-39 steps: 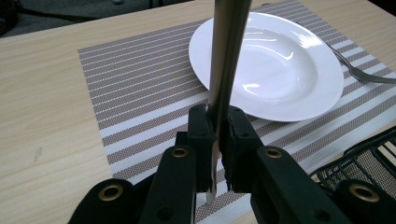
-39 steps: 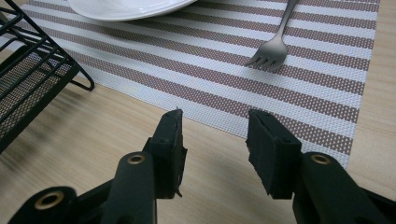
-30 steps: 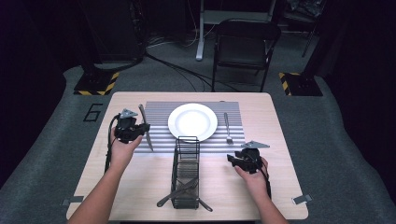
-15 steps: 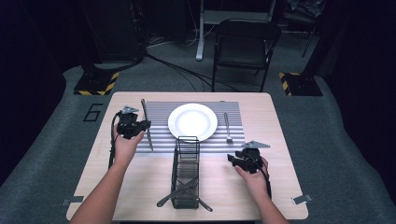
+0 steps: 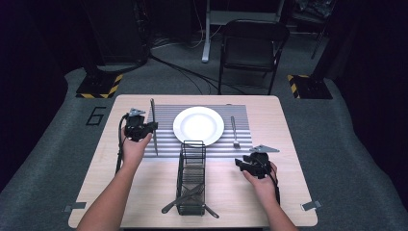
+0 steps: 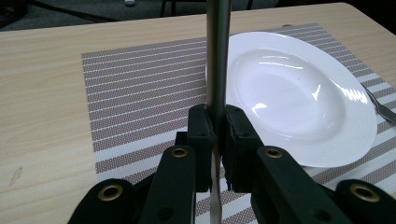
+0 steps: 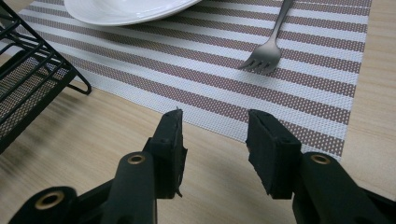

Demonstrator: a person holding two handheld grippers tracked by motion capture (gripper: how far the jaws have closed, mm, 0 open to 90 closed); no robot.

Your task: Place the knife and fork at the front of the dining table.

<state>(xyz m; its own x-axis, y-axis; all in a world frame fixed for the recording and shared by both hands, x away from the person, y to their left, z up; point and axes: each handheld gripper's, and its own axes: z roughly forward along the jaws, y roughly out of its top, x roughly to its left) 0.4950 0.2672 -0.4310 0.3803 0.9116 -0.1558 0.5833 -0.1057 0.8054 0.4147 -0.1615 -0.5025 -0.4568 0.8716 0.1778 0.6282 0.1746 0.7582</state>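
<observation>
The left gripper (image 6: 215,135) has its two jaws squeezed tight on a knife (image 6: 217,56). The pads (image 6: 201,133) press on both sides of the thin metal. In the left gripper view the handle goes up past the top edge and the blade pokes down between the jaws. In the high view the left gripper (image 5: 144,129) is over the left part of the mat (image 5: 166,144), and the knife (image 5: 153,126) runs long, pointing away from the person, just left of the plate (image 5: 198,125).

The right gripper (image 7: 214,140) has its jaws partly open. Nothing is between them. They touch nothing. Under them is bare table (image 7: 116,135), close to the edge of the mat (image 7: 299,84). In the high view the right gripper (image 5: 248,165) is near the right front corner of the mat, to the right of the basket (image 5: 191,180).

Now let us count. There is one table (image 5: 284,192). There is one striped mat on it. There is one white plate in the middle of the mat. There is one fork (image 5: 234,131) on the mat, right of the plate, not touching it. In the right gripper view its prongs (image 7: 259,61) point toward the jaws. There is one knife, in the left jaws. There is one black wire basket, just in front of the plate. Some more cutlery (image 5: 180,199) lies in the basket and sticks out at its near end, but it is too small to count. Behind the table is one black chair (image 5: 251,45).
</observation>
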